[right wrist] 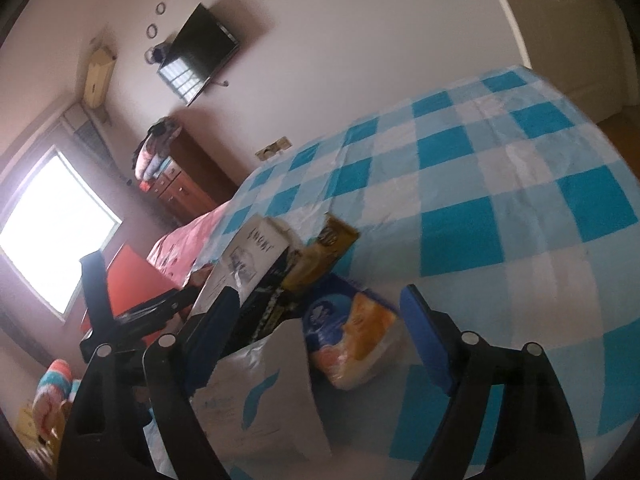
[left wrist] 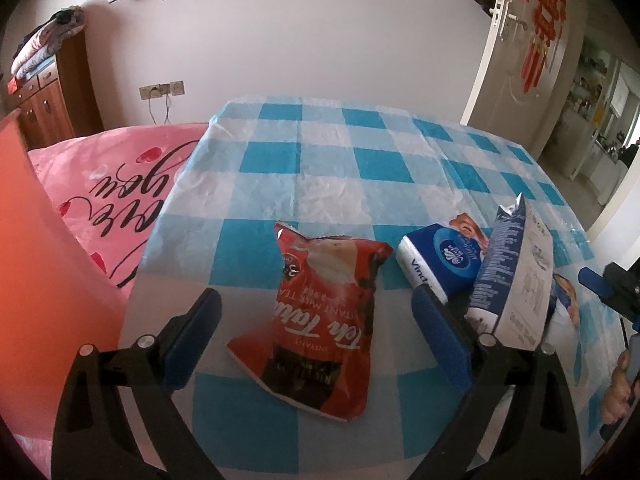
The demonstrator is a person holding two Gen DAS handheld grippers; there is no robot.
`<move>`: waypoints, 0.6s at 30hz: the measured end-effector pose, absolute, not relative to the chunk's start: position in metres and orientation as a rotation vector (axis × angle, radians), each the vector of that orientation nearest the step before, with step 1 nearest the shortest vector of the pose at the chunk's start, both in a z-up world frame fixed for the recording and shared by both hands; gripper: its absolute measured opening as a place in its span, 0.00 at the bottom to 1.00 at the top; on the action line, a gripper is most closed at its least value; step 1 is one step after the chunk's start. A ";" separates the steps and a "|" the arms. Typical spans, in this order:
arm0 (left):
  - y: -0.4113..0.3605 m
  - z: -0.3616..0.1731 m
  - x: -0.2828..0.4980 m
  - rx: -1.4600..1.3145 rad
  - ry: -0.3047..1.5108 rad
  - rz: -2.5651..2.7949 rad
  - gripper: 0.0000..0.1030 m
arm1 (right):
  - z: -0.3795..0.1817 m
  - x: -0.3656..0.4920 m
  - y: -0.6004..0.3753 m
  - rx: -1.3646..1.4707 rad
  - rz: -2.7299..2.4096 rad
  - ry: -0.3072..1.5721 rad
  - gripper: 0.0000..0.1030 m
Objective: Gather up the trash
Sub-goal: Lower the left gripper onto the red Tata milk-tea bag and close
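A red torn Teh Tarik packet (left wrist: 320,320) lies flat on the blue-and-white checked tablecloth (left wrist: 320,176), between the open fingers of my left gripper (left wrist: 316,324). A blue tissue pack (left wrist: 440,264) and a blue-and-white carton (left wrist: 516,280) stand just right of it. My right gripper (right wrist: 320,320) is open above a white packet with a blue mark (right wrist: 260,396), the tissue pack (right wrist: 352,340) and a yellow-brown wrapper (right wrist: 324,256). A white-and-black carton (right wrist: 248,264) leans at its left finger. The left gripper (right wrist: 132,312) shows at left.
An orange bin (left wrist: 36,264) stands at the left, also in the right wrist view (right wrist: 136,276). A pink bedspread (left wrist: 120,184) lies beyond it. A wooden dresser (left wrist: 44,96) and an open door (left wrist: 520,48) stand at the back. The right gripper's tip (left wrist: 608,284) shows at the right edge.
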State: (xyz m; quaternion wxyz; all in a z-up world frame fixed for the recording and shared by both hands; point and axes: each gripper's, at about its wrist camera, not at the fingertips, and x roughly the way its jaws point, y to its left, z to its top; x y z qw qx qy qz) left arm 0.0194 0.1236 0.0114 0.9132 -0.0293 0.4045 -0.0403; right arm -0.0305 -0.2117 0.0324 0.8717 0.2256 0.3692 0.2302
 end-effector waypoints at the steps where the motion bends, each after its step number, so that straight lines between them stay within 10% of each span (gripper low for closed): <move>1: 0.124 0.009 0.022 -0.059 0.845 -0.080 0.78 | 0.033 -0.031 -0.209 0.465 0.487 0.771 0.80; 18: 0.115 0.000 0.024 -0.089 0.857 -0.101 0.46 | 0.033 -0.041 -0.185 0.379 0.572 0.796 0.80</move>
